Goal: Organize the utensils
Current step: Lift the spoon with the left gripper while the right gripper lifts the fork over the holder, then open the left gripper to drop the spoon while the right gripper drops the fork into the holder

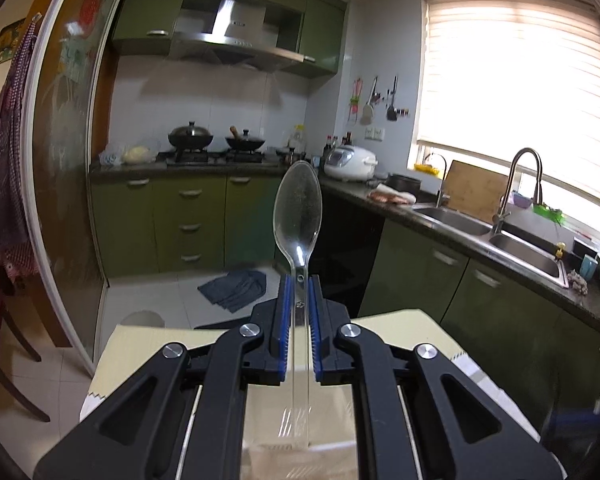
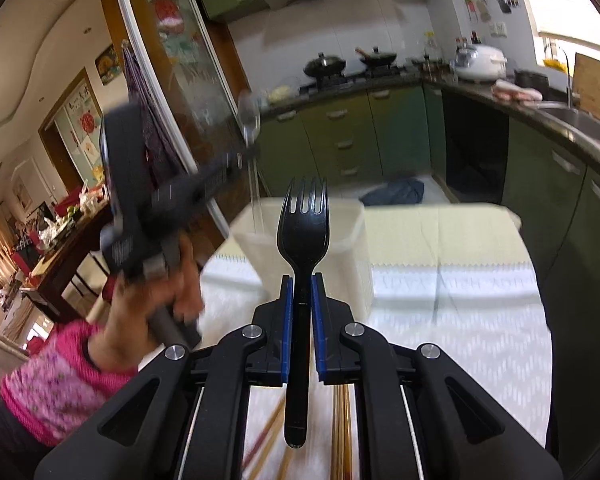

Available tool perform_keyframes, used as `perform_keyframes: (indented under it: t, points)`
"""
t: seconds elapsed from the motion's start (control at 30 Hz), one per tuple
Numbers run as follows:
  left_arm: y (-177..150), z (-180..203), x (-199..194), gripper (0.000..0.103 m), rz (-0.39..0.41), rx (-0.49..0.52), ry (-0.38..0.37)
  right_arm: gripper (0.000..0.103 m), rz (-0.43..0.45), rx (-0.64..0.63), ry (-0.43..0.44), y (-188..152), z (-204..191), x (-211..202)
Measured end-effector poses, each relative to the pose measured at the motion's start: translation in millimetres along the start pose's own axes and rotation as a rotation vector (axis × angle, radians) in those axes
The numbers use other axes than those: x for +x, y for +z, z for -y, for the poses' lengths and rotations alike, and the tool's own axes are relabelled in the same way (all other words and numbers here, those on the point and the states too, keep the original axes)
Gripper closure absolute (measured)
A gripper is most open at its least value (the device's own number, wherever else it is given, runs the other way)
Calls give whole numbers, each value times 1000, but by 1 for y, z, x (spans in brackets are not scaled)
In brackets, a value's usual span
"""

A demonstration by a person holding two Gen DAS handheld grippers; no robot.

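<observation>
My left gripper (image 1: 299,280) is shut on a clear plastic spoon (image 1: 298,216), bowl pointing up and forward, held above the table. In the right wrist view the left gripper (image 2: 236,160) shows blurred at the left with the clear spoon (image 2: 249,114) in it. My right gripper (image 2: 302,278) is shut on a black plastic fork (image 2: 303,224), tines up, in front of a translucent plastic container (image 2: 352,248) on the table. Wooden chopsticks (image 2: 342,432) lie on the table under the right gripper.
The table (image 2: 452,320) has a white patterned cover and a cream far edge (image 1: 400,320). Beyond are green kitchen cabinets (image 1: 188,224), a stove with woks (image 1: 216,140), a sink (image 1: 456,220) and a cloth on the floor (image 1: 236,288). A glass sliding door (image 1: 68,160) stands at the left.
</observation>
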State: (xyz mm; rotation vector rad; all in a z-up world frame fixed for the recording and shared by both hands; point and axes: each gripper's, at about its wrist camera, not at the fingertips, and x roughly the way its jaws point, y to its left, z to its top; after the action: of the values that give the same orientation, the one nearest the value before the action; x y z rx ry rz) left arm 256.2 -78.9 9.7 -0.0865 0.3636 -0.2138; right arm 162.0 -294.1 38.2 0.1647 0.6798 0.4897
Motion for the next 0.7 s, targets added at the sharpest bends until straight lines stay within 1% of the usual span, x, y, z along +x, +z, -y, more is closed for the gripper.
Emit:
perform_keyframes:
  t: [0.23,0.4,0.47,0.57,0.7]
  points:
    - [-16,-5,-4,94,-67,25,-13,93,196,-31,-21,52,-18,13]
    - [-25,-8,-3,94,-92,42,-14,93,314,-78,-79,76,-27,32]
    - [-29,-9,-1,93,-102,39,-13,93,335,-77,-93,83,-25,44]
    - [-33,-12,-2,86,-108,35,-13,93,344,-69,-112,91,-18,63]
    - [-35,-15,-7,85,-110,27,-21,93,340,-66,-132,89,-8,82]
